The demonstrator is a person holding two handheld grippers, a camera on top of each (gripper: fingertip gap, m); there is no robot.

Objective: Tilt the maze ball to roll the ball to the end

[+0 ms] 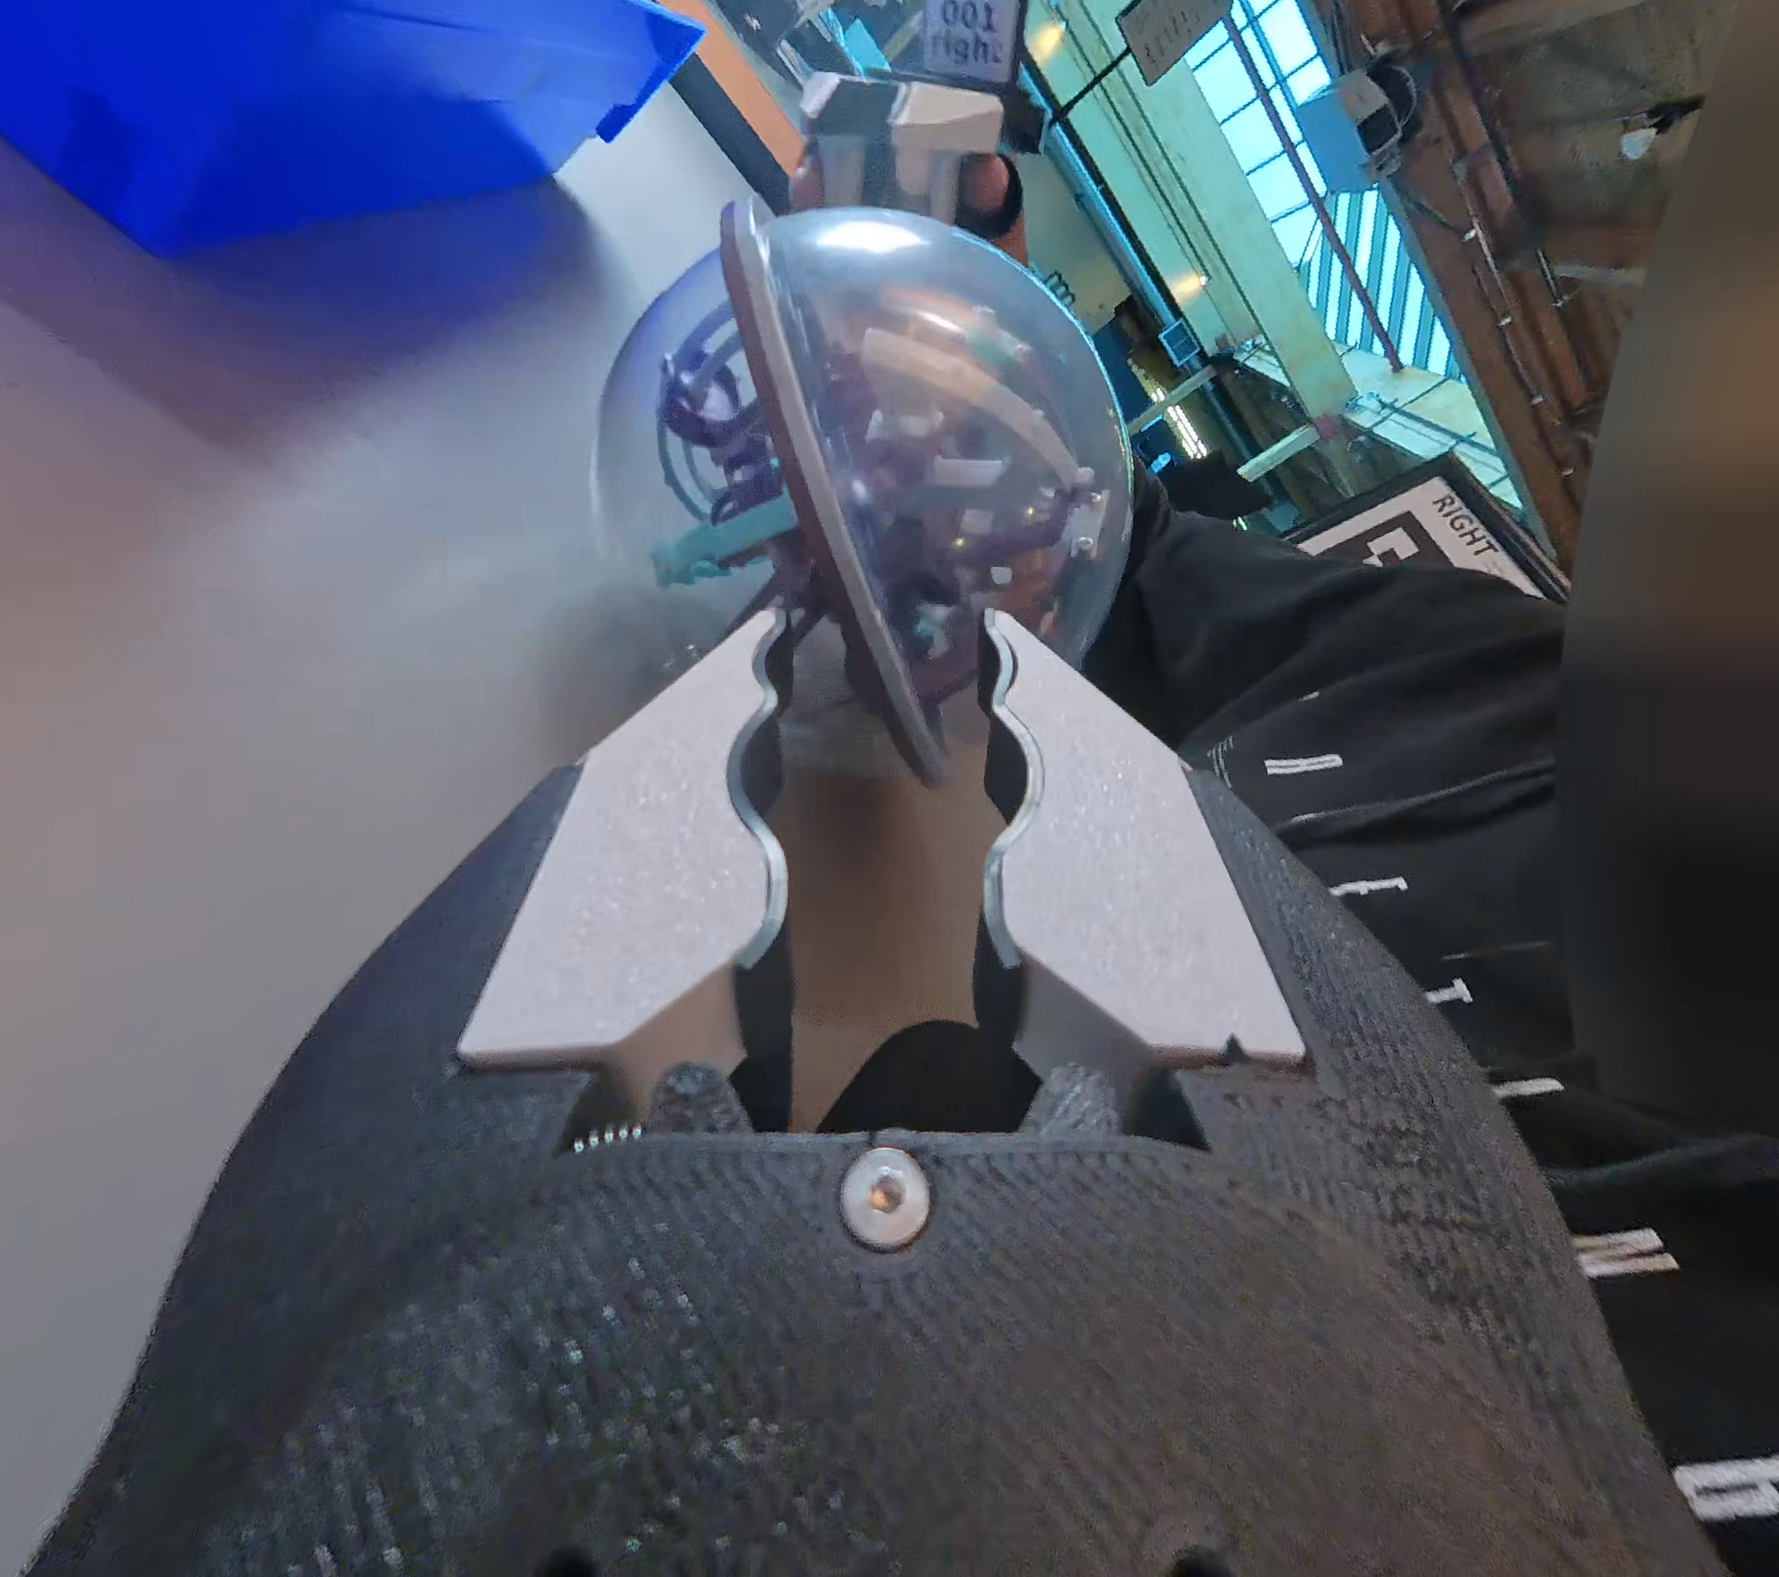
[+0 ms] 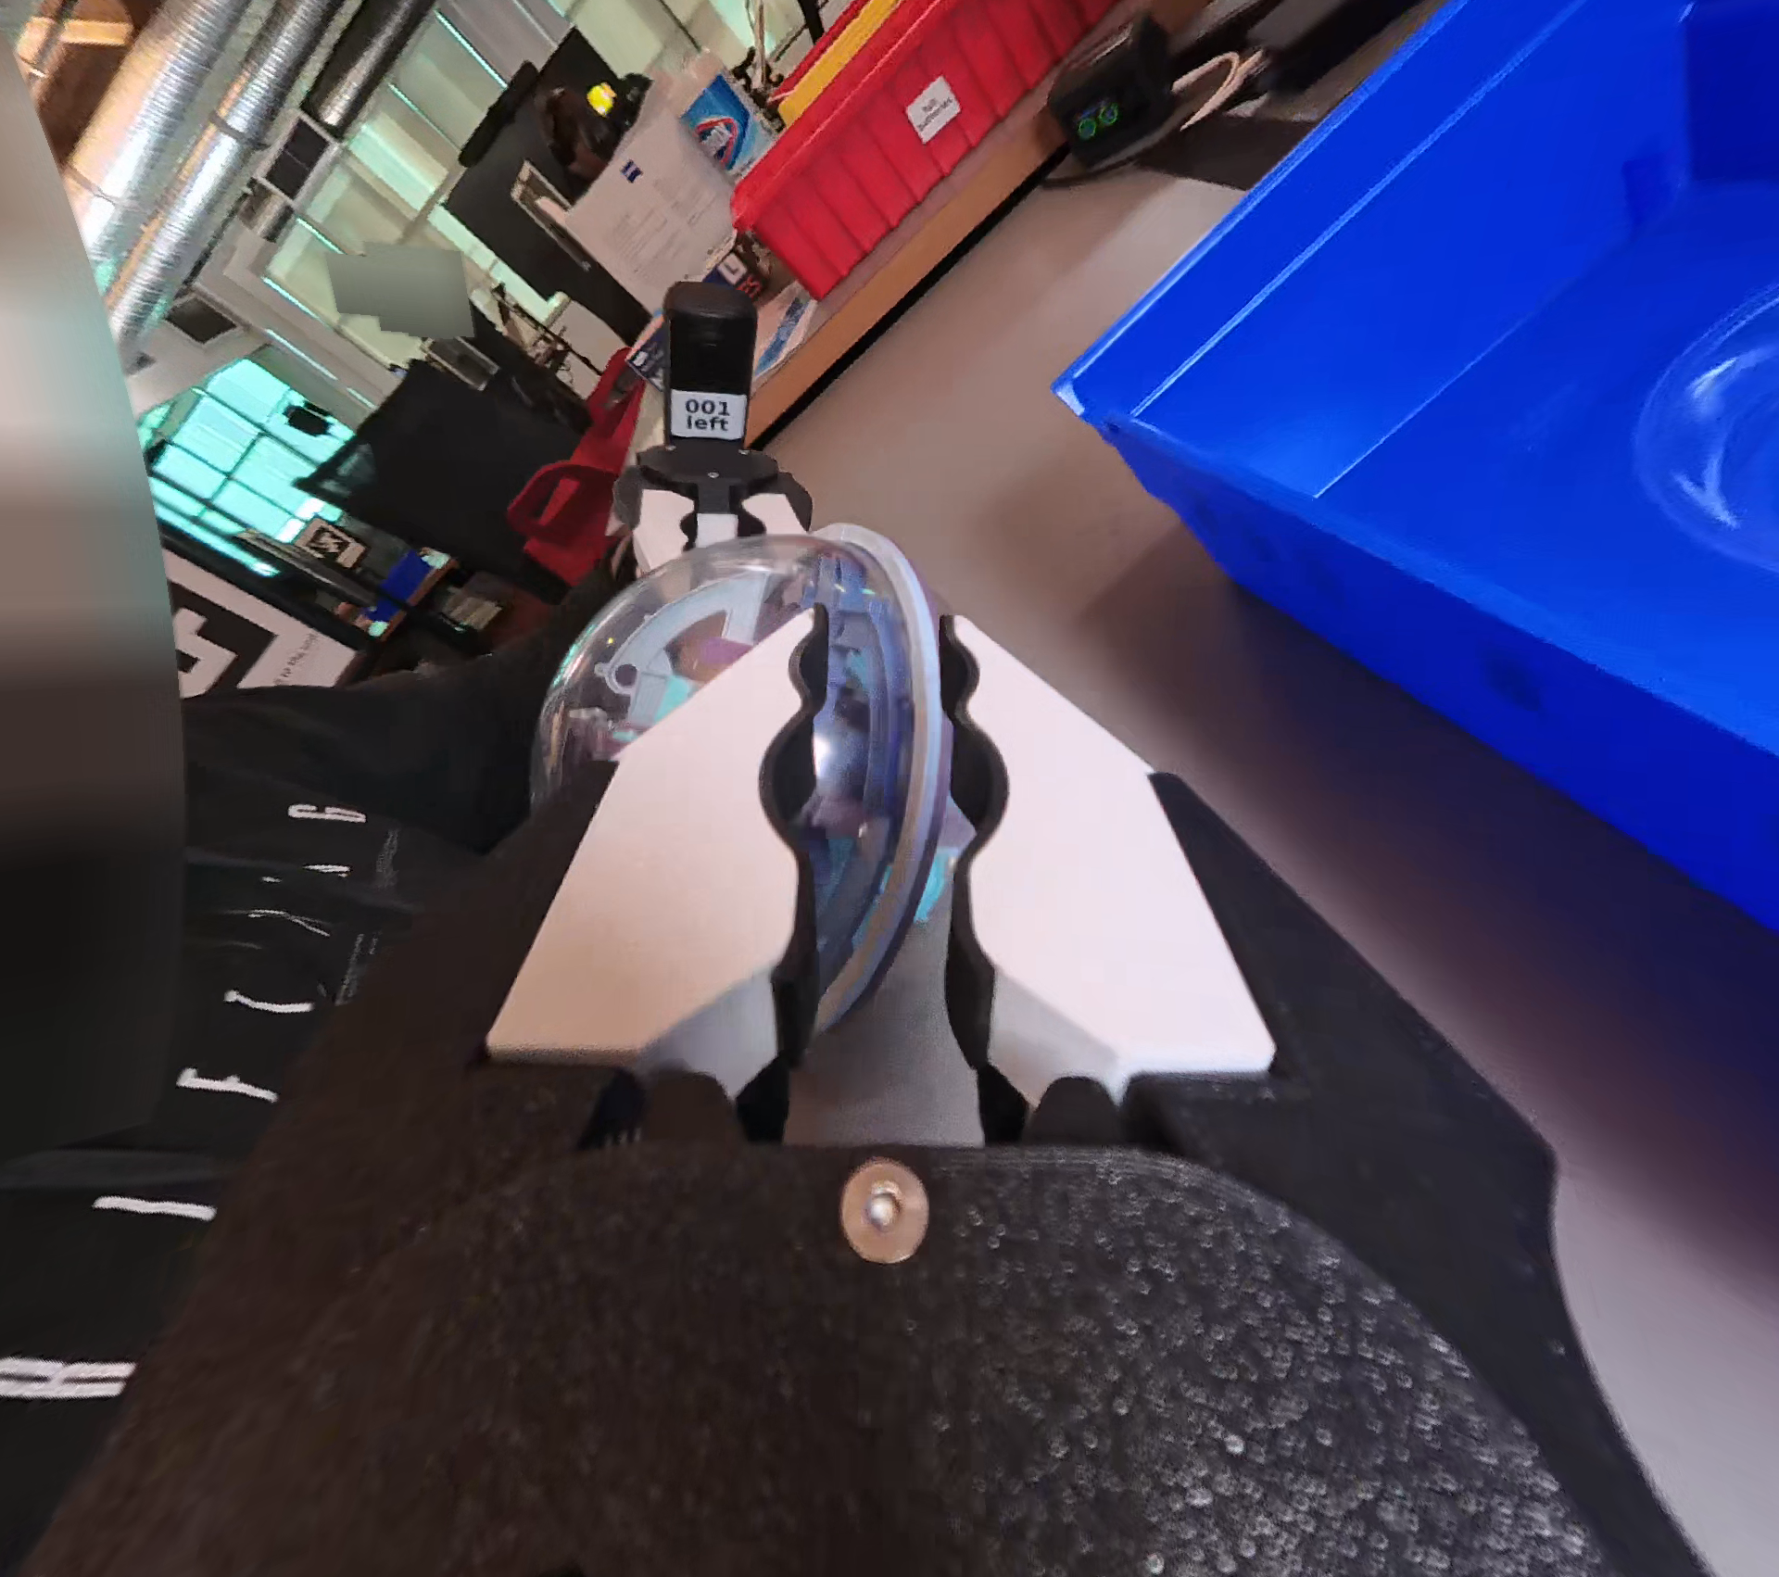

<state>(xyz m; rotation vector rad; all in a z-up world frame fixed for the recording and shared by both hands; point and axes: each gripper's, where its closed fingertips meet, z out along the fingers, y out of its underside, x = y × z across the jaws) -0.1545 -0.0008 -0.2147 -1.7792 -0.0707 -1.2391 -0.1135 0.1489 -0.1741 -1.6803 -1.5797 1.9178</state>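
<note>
The maze ball (image 1: 948,395) is a clear sphere with a grey rim around its middle and purple, white and teal tracks inside. It is held tilted above the grey table. My left gripper (image 1: 881,636) is shut on its near lower edge, with the rim between the jaws. My right gripper (image 1: 890,130) grips the far upper side. In the right wrist view my right gripper (image 2: 881,626) is shut on the maze ball (image 2: 664,645) at the rim, and my left gripper (image 2: 717,515) holds the far side. I cannot make out the small ball inside.
A blue bin (image 1: 289,39) stands on the table (image 1: 241,568) beside the ball; in the right wrist view the blue bin (image 2: 1444,472) holds a clear dome (image 2: 1723,443). A red bin (image 2: 943,106) stands farther back. A person's black sleeve (image 1: 1348,713) is close on the right.
</note>
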